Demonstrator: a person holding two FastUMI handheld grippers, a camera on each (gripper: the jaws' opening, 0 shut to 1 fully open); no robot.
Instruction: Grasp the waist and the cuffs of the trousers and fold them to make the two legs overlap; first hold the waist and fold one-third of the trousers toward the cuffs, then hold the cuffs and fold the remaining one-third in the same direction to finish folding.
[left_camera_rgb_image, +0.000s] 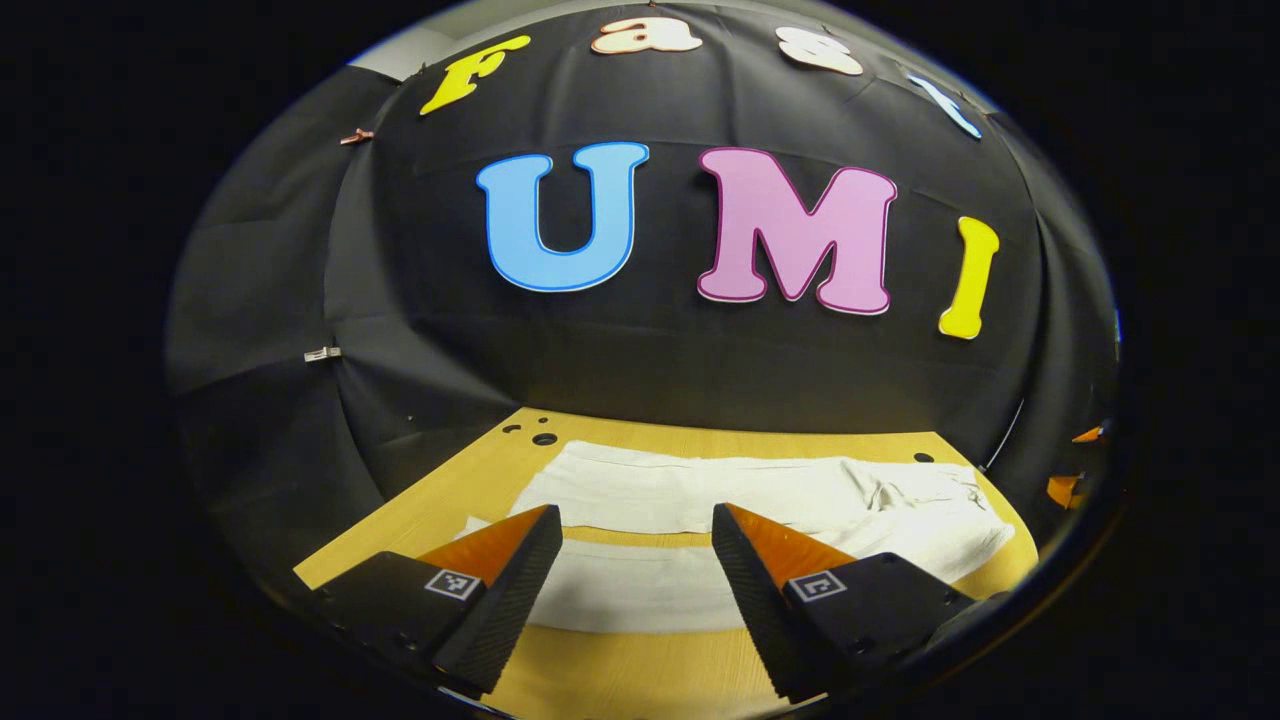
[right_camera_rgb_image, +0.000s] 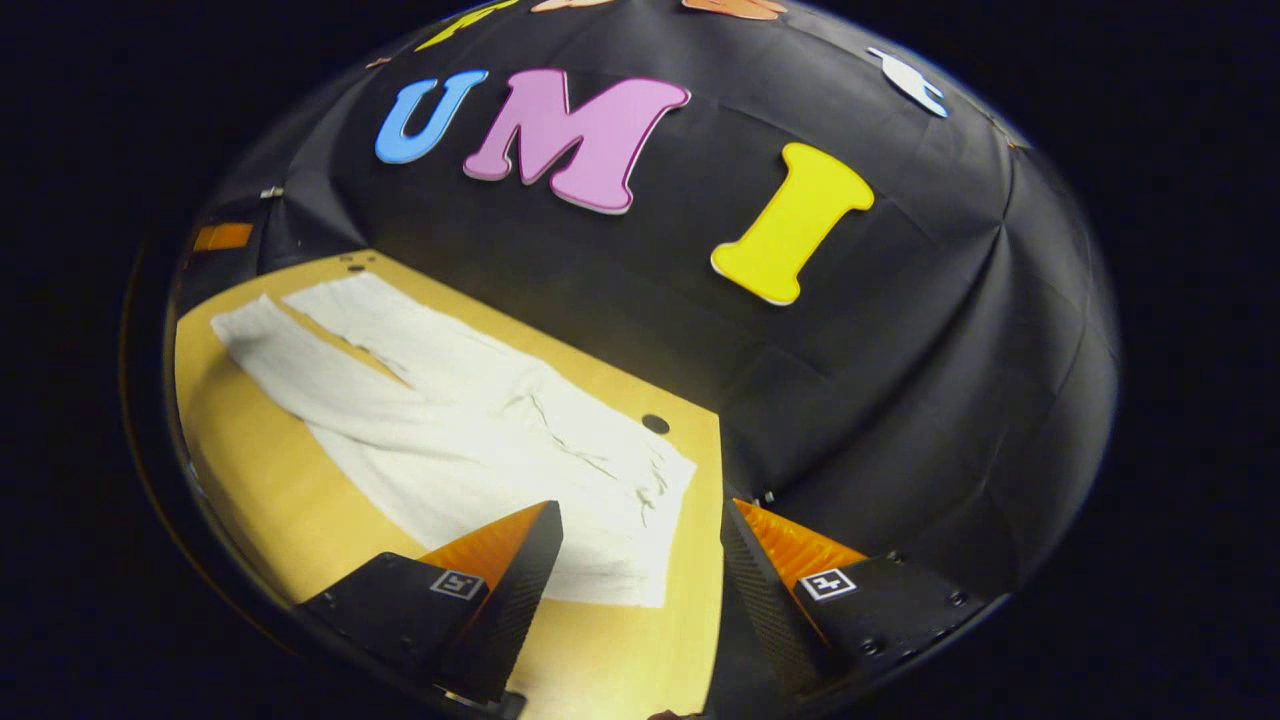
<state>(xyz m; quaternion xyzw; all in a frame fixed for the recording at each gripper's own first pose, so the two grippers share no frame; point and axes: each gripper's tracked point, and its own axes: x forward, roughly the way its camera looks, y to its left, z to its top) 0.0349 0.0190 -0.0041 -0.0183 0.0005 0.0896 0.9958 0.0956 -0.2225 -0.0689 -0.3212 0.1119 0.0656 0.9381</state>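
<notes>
White trousers (left_camera_rgb_image: 720, 500) lie flat and spread on the wooden table (left_camera_rgb_image: 420, 510), the two legs side by side with a narrow gap between them. In the left gripper view my left gripper (left_camera_rgb_image: 636, 525) hangs open above the near leg, holding nothing; the wrinkled waist end (left_camera_rgb_image: 940, 500) lies to the right. In the right gripper view the trousers (right_camera_rgb_image: 450, 420) stretch from the cuffs (right_camera_rgb_image: 280, 300) at far left to the waist (right_camera_rgb_image: 650, 500) near my fingers. My right gripper (right_camera_rgb_image: 640, 520) is open just above the waist edge, close to the table's right edge.
The table (right_camera_rgb_image: 260, 450) has small round holes near its far corners (left_camera_rgb_image: 544, 438) (right_camera_rgb_image: 655, 423). Black cloth walls close in behind and beside it. Bare wood runs along the near side of the trousers.
</notes>
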